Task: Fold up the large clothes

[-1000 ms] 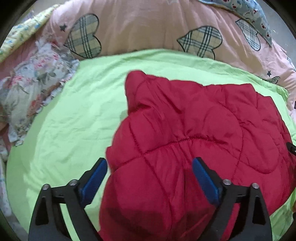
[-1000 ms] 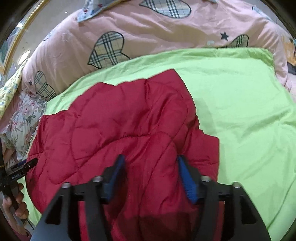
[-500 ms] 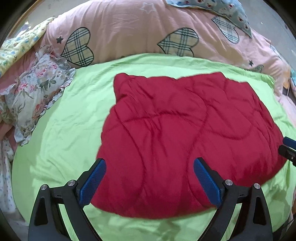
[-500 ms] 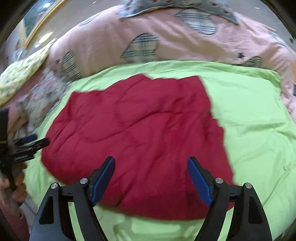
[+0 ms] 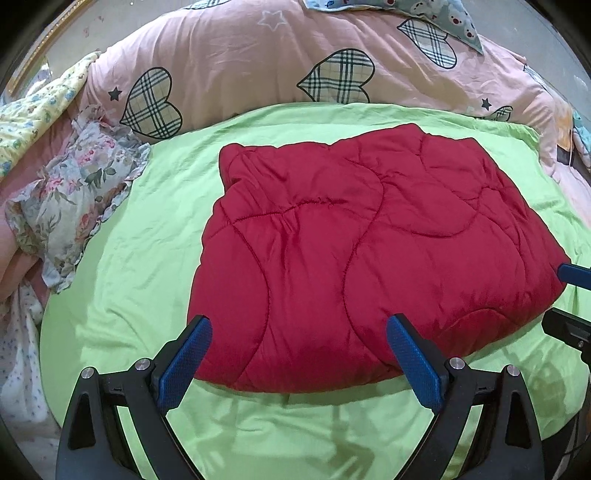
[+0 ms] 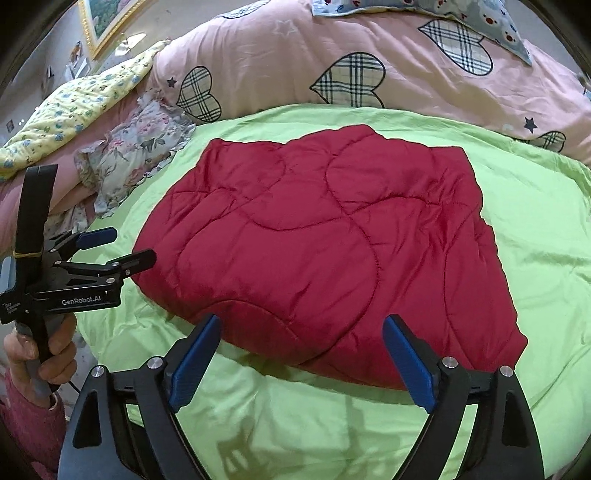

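Observation:
A red quilted garment [image 5: 369, 251] [image 6: 325, 251] lies folded into a rough rectangle on the green sheet [image 5: 155, 258] [image 6: 535, 236]. My left gripper [image 5: 299, 354] hovers open above the garment's near edge, nothing between its blue pads. My right gripper [image 6: 299, 354] hangs over the near edge too; its jaws are opening, with nothing between them. In the right wrist view the left gripper [image 6: 114, 245] shows at the left, held by a hand [image 6: 37, 354], its fingers apart beside the garment. One tip of the right gripper [image 5: 574, 275] shows at the left wrist view's right border.
A pink duvet with plaid hearts [image 5: 295, 62] [image 6: 369, 66] is heaped along the far side of the bed. A floral pillow [image 5: 74, 192] [image 6: 136, 147] and a yellow quilt [image 6: 74, 107] lie at the left. A framed picture [image 6: 107, 18] hangs on the wall.
Both grippers have drawn back and up from the red garment, which now lies flat and whole in view. The right gripper's fingers have spread wider. The left stayed open.

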Action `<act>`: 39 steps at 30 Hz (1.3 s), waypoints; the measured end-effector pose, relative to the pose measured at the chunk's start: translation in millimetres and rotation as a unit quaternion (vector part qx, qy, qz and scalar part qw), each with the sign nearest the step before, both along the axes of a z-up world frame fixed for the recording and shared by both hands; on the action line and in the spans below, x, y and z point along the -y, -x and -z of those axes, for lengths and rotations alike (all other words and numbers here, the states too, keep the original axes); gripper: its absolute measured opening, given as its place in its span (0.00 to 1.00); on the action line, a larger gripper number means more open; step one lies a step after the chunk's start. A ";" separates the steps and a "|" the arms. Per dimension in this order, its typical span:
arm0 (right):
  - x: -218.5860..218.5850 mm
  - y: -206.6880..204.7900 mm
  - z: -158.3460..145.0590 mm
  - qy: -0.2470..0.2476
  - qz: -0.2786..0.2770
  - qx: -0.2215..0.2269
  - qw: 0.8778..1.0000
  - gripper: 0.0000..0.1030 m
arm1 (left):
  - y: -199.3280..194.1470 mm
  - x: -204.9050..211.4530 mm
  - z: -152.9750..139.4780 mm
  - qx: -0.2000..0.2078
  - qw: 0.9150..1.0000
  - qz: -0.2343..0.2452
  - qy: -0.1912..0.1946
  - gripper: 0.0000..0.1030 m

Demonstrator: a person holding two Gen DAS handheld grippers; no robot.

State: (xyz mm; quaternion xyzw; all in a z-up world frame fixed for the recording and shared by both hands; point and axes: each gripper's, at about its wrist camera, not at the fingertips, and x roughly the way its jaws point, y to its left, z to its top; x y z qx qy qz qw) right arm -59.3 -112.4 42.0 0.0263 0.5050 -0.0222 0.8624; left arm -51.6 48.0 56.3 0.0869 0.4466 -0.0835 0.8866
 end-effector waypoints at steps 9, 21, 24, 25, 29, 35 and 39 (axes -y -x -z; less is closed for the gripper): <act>-0.3 2.2 -6.5 -0.002 0.003 0.004 1.000 0.90 | 5.2 0.1 -5.8 0.002 1.000 0.002 -0.008 0.94; 3.9 -6.4 -9.9 -0.001 0.007 0.004 1.000 0.90 | -1.6 0.5 -9.0 0.005 1.000 0.004 -0.009 0.94; 5.9 -9.5 -10.4 -0.001 0.008 0.004 1.000 0.90 | -3.6 1.7 -8.2 0.005 1.000 0.005 -0.009 0.94; 6.2 -10.3 -10.4 -0.001 0.008 0.004 1.000 0.90 | -4.6 1.9 -7.8 0.004 1.000 0.006 -0.010 0.94; 8.3 -14.9 -10.3 -0.002 0.008 0.003 1.000 0.90 | -9.7 3.4 -6.6 0.002 1.000 0.008 -0.012 0.93; 10.5 -21.4 -8.0 -0.002 0.009 -0.002 1.000 0.90 | -16.2 8.7 -4.7 -0.001 1.000 0.011 -0.011 0.93; 12.0 -25.0 -6.5 -0.003 0.011 -0.005 1.000 0.90 | -20.3 12.5 -3.2 -0.002 1.000 0.013 -0.013 0.94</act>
